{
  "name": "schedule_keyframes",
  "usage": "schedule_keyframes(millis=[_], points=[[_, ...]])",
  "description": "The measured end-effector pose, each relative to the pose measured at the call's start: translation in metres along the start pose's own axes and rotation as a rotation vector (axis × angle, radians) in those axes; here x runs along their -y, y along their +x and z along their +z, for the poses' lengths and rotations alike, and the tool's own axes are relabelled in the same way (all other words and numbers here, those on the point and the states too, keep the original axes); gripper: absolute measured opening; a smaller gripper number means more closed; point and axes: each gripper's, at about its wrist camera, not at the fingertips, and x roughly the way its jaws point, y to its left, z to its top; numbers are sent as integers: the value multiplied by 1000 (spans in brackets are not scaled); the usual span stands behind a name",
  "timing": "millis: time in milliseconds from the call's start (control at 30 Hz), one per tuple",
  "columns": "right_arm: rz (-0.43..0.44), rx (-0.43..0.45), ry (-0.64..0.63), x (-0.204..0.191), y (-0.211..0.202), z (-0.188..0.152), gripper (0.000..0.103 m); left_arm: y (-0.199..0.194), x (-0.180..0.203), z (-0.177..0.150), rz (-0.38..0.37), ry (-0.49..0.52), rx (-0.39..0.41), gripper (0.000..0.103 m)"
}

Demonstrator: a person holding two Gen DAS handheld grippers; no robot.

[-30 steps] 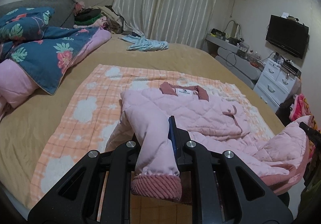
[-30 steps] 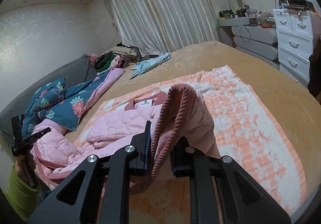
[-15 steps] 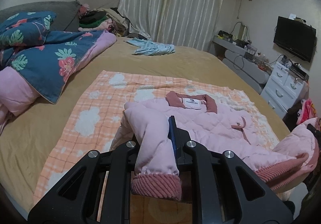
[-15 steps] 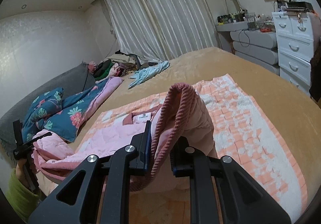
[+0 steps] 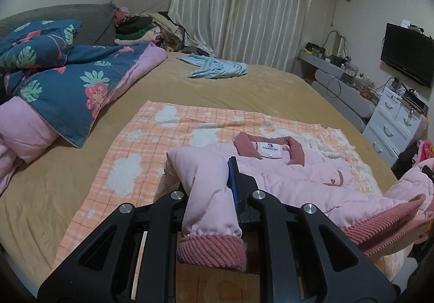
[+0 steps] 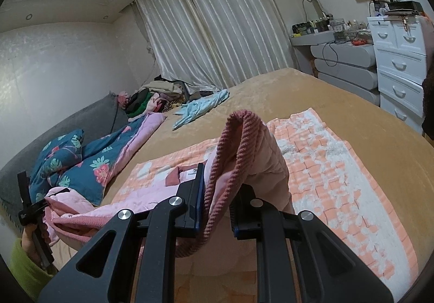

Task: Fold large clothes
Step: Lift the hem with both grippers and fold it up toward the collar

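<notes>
left wrist view: the left hand-held gripper (image 5: 210, 189) is squeezed tight on a sleeve (image 5: 208, 208) of the pink jacket (image 5: 293, 180), which lies on an orange checked blanket (image 5: 141, 145) on the bed (image 5: 260, 88).

right wrist view: the right hand-held gripper (image 6: 217, 191) is clamped tight on the jacket's ribbed hem (image 6: 230, 145), holding it up over the blanket.

Home bedroom. A wide bed (image 5: 271, 91) spreads ahead of the jaws, curtains (image 5: 241, 4) beyond it. To their right: white drawers (image 6: 398, 58) and wall television (image 5: 407, 54).
</notes>
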Motion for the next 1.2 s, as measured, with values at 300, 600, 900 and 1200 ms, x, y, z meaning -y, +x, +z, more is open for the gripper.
schedule_keyframes(millis=[300,600,900,1200], points=[[-25,-32,-6,2,22,8,15,19,-1,3,23,7,2,11],[-12,-68,37,8,49,11,15,47,-6,1,58,20,-21,11],[-9,-97,84,20,77,13,20,78,-10,-1,100,17,-50,11],[64,-114,190,41,104,14,40,104,-15,-2,116,16,-75,12]])
